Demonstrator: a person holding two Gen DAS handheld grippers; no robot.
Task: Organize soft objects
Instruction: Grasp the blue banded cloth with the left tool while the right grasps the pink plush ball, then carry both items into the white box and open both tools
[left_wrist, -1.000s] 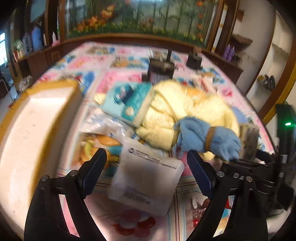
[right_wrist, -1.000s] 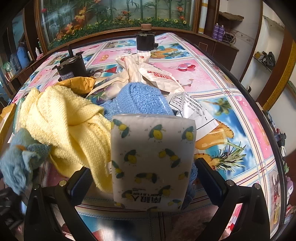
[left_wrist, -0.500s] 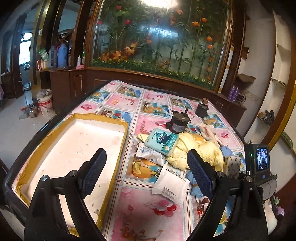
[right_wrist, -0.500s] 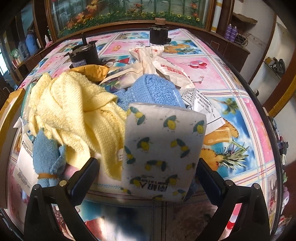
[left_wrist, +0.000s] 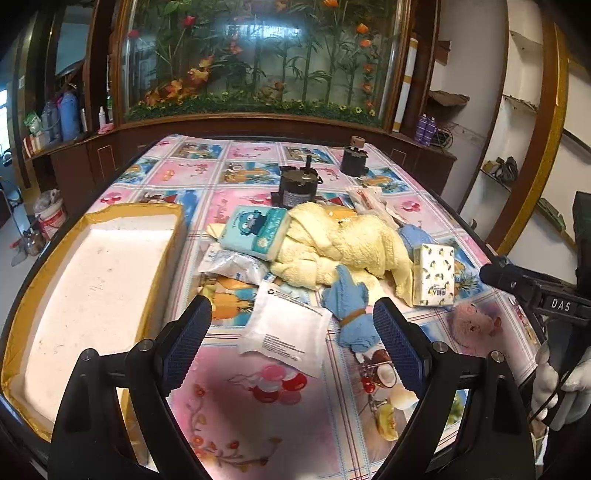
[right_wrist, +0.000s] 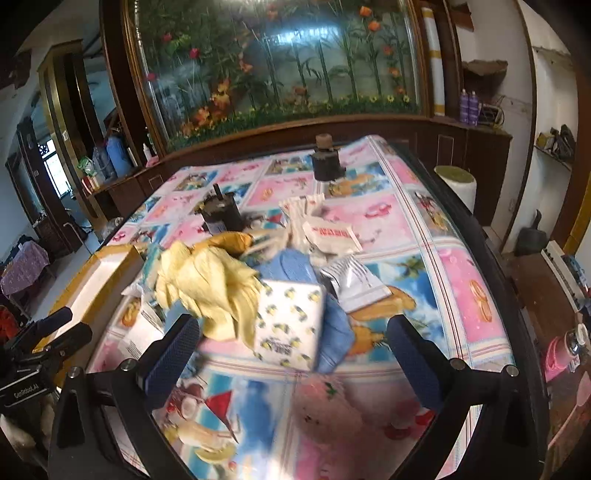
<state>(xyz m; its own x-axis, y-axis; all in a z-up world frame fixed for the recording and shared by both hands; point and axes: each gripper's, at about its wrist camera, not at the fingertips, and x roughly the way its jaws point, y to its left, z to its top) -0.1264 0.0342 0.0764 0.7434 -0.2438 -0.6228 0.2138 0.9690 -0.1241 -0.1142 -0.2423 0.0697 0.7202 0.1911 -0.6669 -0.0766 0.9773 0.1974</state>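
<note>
A pile of soft things lies mid-table: a yellow towel (left_wrist: 343, 247), a rolled blue cloth (left_wrist: 351, 310), a teal tissue pack (left_wrist: 255, 230), a lemon-print tissue pack (left_wrist: 434, 275) and a pink plush toy (left_wrist: 474, 326). My left gripper (left_wrist: 291, 339) is open and empty, held above a white pouch (left_wrist: 284, 330). My right gripper (right_wrist: 293, 350) is open and empty, held back from the lemon-print pack (right_wrist: 288, 325), with the blurred pink plush (right_wrist: 328, 410) below it. The towel (right_wrist: 210, 284) shows left of that pack.
An open white foam box with a yellow rim (left_wrist: 92, 288) stands at the left. Two dark motors (left_wrist: 297, 186) (left_wrist: 352, 160) stand behind the pile. White sachets (right_wrist: 328, 232) and a silver packet (right_wrist: 354, 282) lie to the right. The table's edges are close on both sides.
Both grippers have pulled up and back from the pile. The lemon-print pack, close between the right fingers before, now stands on the table farther away.
</note>
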